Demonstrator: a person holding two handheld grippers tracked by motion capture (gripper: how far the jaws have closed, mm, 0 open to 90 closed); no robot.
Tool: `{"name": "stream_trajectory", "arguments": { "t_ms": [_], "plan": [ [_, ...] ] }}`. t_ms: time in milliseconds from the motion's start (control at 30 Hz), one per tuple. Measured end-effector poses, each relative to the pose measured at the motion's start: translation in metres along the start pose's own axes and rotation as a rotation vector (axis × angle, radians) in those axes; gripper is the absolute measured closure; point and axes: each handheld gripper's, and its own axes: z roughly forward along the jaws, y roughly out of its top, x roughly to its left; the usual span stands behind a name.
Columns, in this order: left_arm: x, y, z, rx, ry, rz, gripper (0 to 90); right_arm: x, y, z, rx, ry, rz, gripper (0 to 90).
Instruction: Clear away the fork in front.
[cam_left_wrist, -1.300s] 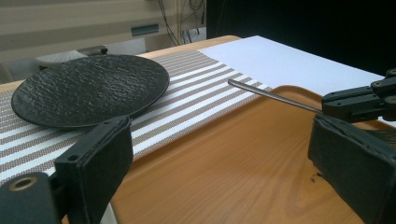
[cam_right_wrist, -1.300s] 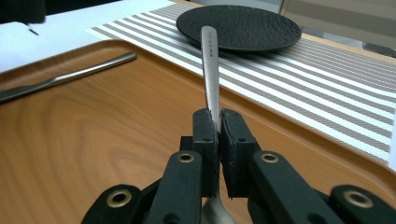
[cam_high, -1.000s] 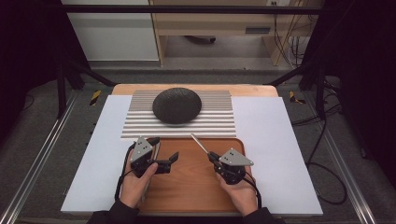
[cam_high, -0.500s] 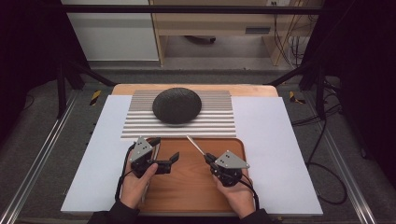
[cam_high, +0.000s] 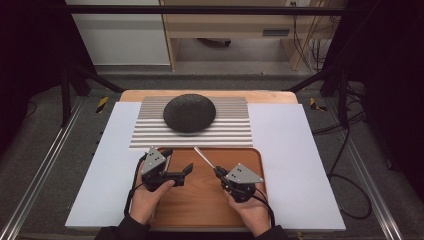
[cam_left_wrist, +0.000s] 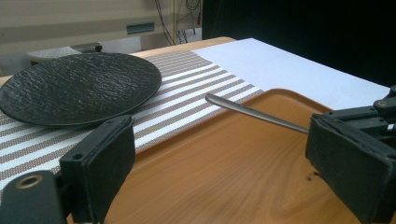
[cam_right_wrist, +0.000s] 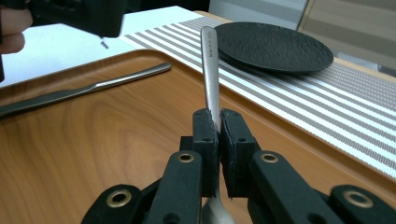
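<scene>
Nearest to the person, a wooden tray (cam_high: 200, 210) was laid on the white sheet (cam_high: 295, 150) that covered the counter (cam_high: 150, 95). Both hands were held over the tray.

The left claw (cam_high: 178, 163) was kept wide, with nothing between its two black pads (cam_left_wrist: 105, 163). It was held just above the tray's left part.

The right claw (cam_high: 218, 172) was squeezed tight on a metal spoon (cam_right_wrist: 210, 60). The spoon was gripped low on its handle, near the bowl end. The long handle was pointed up and away, toward the far edge of the tray. In the high view the handle (cam_high: 204, 158) was seen slanting to the upper left.

A second metal piece (cam_right_wrist: 84, 91) was seen lying flat on the tray in the right gripper view. What kind of cutlery it was could not be told.

Past the tray, a striped mat (cam_high: 150, 130) was spread out. A black round plate (cam_high: 189, 113) was set on the middle of the mat, well apart from the spoon.
</scene>
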Motion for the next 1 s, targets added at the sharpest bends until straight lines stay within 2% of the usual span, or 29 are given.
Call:
{"name": "stream_trajectory", "arguments": {
  "t_ms": [267, 467, 667, 833, 1000],
  "plan": [
    [0.002, 0.001, -0.001, -0.006, -0.014, -0.018, 8.9, 0.008, 0.0, 0.003, 0.001, -0.002, -0.024, 85.5],
    [0.003, 0.001, -0.001, -0.01, -0.028, -0.036, 8.9, 0.009, 0.001, 0.003, -0.008, -0.005, -0.017, 85.5],
    [0.002, 0.001, 0.0, -0.009, -0.039, -0.053, 10.8, 0.008, 0.004, -0.001, -0.045, -0.02, -0.009, 85.5],
    [-0.002, 0.001, 0.002, -0.002, -0.081, -0.061, 15.5, 0.012, 0.007, -0.001, -0.063, -0.028, -0.02, 85.5],
    [-0.002, 0.0, 0.005, 0.011, -0.112, -0.09, 21.5, 0.02, 0.01, 0.002, -0.071, -0.006, -0.025, 85.5]
  ]
}}
